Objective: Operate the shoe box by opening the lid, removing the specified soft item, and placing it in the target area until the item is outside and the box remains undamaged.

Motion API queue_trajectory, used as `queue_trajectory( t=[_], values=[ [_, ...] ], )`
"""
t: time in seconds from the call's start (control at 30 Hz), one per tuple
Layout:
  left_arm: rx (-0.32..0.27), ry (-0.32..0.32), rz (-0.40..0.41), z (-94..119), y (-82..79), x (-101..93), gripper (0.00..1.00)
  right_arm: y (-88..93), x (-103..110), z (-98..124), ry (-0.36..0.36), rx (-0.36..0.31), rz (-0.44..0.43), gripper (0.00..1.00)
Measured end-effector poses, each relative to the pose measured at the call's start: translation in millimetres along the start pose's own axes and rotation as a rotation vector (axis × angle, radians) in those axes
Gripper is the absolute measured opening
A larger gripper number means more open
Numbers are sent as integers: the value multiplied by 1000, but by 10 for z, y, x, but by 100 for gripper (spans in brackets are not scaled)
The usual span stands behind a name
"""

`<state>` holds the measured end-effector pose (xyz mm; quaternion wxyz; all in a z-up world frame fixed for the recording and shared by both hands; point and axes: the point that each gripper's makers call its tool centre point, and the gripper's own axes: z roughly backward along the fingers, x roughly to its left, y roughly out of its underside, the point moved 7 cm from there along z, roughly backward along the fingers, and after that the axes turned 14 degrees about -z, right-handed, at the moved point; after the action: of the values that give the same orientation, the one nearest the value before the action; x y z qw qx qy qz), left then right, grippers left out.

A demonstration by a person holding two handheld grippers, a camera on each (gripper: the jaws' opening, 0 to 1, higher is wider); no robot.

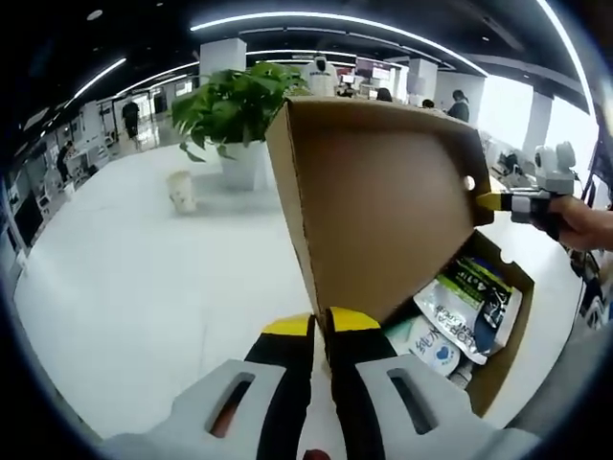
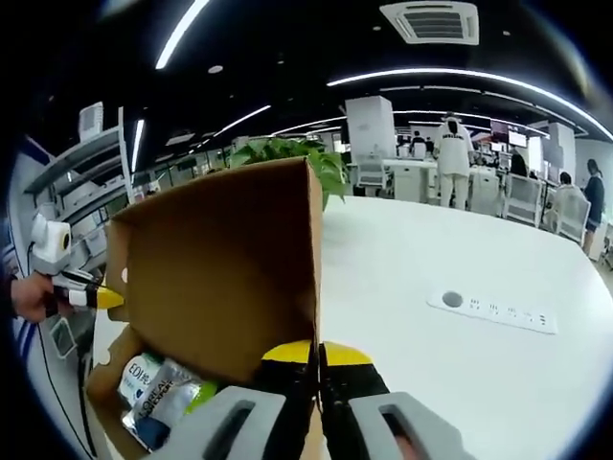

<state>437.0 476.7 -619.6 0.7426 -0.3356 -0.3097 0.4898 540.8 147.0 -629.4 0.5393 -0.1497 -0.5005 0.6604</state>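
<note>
The left hand-held gripper and right hand-held gripper, each pressed together on a lower corner of the raised brown cardboard lid, hold open the brown cardboard shoe box on the white table, with soft printed pouches lying inside.

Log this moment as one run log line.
lid: raised | left gripper: shut on lid | right gripper: shut on lid | pouches: inside box

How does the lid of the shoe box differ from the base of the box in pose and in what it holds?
The lid stands raised and holds nothing; the base lies low on the white table and holds soft packets. Both grippers pinch the lid's edges, left, right; neither touches the base. Both are brown cardboard.
</note>
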Motion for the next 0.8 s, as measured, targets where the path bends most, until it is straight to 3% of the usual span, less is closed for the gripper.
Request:
queue_trajectory(
  t=[0.8],
  values=[
    [12, -18, 34, -123, -31, 84, 4, 19, -51, -162, -5, 6, -15, 0]
  ],
)
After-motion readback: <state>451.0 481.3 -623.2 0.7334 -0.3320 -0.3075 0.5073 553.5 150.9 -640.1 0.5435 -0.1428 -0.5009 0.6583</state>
